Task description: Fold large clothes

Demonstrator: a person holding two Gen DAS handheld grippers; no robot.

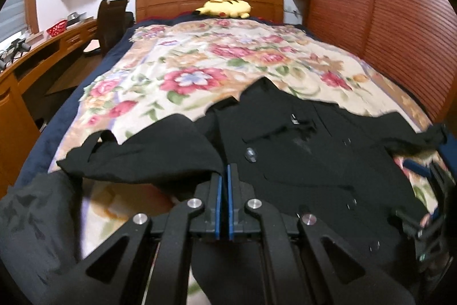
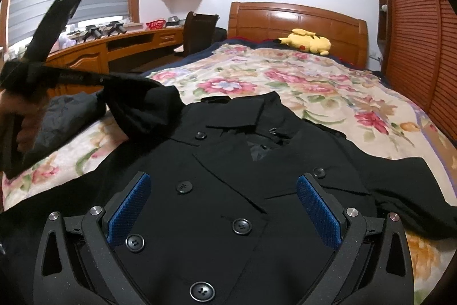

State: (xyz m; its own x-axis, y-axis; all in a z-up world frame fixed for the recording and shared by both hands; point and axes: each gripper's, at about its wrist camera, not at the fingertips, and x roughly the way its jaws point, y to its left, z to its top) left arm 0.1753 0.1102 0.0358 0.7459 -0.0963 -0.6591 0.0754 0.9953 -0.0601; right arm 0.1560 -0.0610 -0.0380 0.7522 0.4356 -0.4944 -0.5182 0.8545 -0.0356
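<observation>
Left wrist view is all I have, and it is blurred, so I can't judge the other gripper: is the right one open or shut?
Observer: Open. The right gripper has its jaws wide apart over the buttoned front of the black coat and grips nothing.
Operator: Is my sleeve really off the bed?
Observer: Yes. The left gripper holds the sleeve raised above the floral blanket.
Operator: And the collar?
Observer: The collar lies folded down and flat, on the side towards the headboard.

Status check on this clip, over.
Left gripper shut on coat sleeve, lifted. Right gripper open over black coat. Nothing in the way.
</observation>
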